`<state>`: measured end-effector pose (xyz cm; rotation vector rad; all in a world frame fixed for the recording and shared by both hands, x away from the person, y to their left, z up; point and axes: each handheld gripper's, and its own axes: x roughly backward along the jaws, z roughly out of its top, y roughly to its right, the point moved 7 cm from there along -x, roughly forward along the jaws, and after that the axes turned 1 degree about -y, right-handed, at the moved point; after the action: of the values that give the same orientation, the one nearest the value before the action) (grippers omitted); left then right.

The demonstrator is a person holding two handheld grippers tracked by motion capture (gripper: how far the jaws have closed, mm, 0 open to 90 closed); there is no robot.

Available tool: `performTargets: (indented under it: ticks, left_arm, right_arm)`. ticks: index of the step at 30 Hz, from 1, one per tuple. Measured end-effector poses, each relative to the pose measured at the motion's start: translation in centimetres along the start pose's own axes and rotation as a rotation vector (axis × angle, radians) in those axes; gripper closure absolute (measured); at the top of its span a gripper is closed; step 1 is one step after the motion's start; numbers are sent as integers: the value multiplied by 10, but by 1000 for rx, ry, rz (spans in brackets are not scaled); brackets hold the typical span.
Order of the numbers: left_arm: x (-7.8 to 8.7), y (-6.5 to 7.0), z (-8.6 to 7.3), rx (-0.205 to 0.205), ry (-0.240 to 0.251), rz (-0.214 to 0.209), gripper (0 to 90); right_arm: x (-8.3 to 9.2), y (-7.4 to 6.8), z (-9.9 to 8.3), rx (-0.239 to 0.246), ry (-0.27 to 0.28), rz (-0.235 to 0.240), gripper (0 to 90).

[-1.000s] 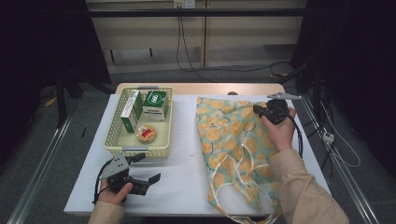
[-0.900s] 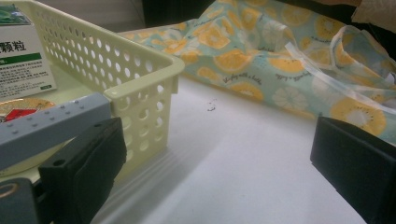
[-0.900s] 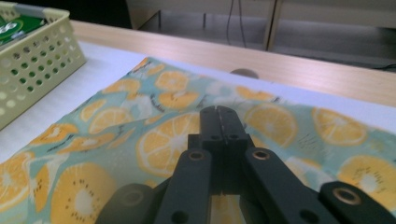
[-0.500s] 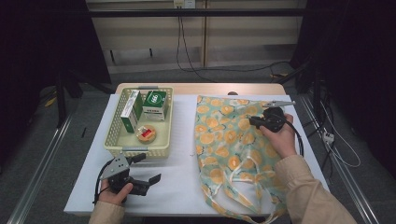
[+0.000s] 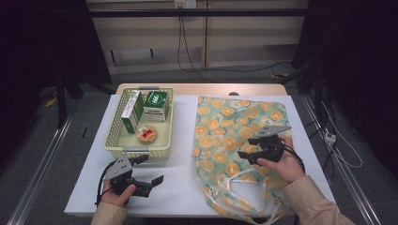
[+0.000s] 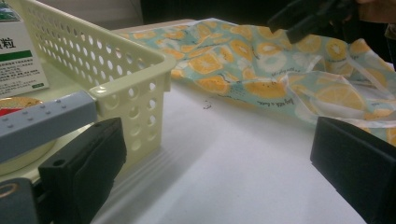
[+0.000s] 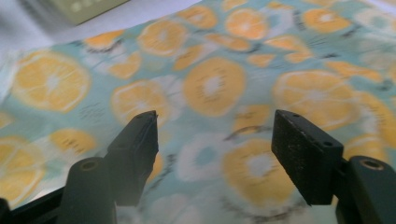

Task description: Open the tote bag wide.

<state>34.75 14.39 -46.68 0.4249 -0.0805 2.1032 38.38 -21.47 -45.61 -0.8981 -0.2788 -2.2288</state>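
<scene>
A cloth bag (image 5: 234, 140) printed with orange slices lies spread on the right half of the white table (image 5: 178, 183); its pale handles loop near the front edge. My right gripper (image 5: 248, 147) hovers open just above the bag's middle, and the right gripper view has the fabric (image 7: 210, 88) between its jaws with nothing gripped. My left gripper (image 5: 149, 171) rests open near the front left, just in front of the cream basket (image 5: 115, 136). The basket's corner (image 6: 135, 93) stands close beside the left jaw in the left gripper view, the bag (image 6: 261, 74) beyond.
The basket holds two green and white boxes (image 5: 155, 105) and a small round tin (image 5: 146, 133). A wooden tabletop edge (image 5: 202, 88) runs behind the white surface. Cables hang at the back, and a metal rail (image 5: 37, 164) runs along the floor at left.
My right gripper has moved from the bag's far right corner back toward me and left, and the bag now lies flatter. The left gripper has stayed put.
</scene>
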Motion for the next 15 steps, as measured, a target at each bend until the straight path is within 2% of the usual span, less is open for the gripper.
performTargets:
  ticks: [6, 11, 15]
  left_arm:
    - [1, -1, -1, 2, 0, 5, 32]
    - [1, 0, -1, 7, 2, 2, 32]
    - [1, 0, -1, 8, 0, 2, 32]
  right_arm:
    - [-5, -25, -17, 46, -38, 65, 296]
    - [-10, -40, -33, 87, -75, 85, 296]
    - [-14, -44, -47, 132, -122, 76, 296]
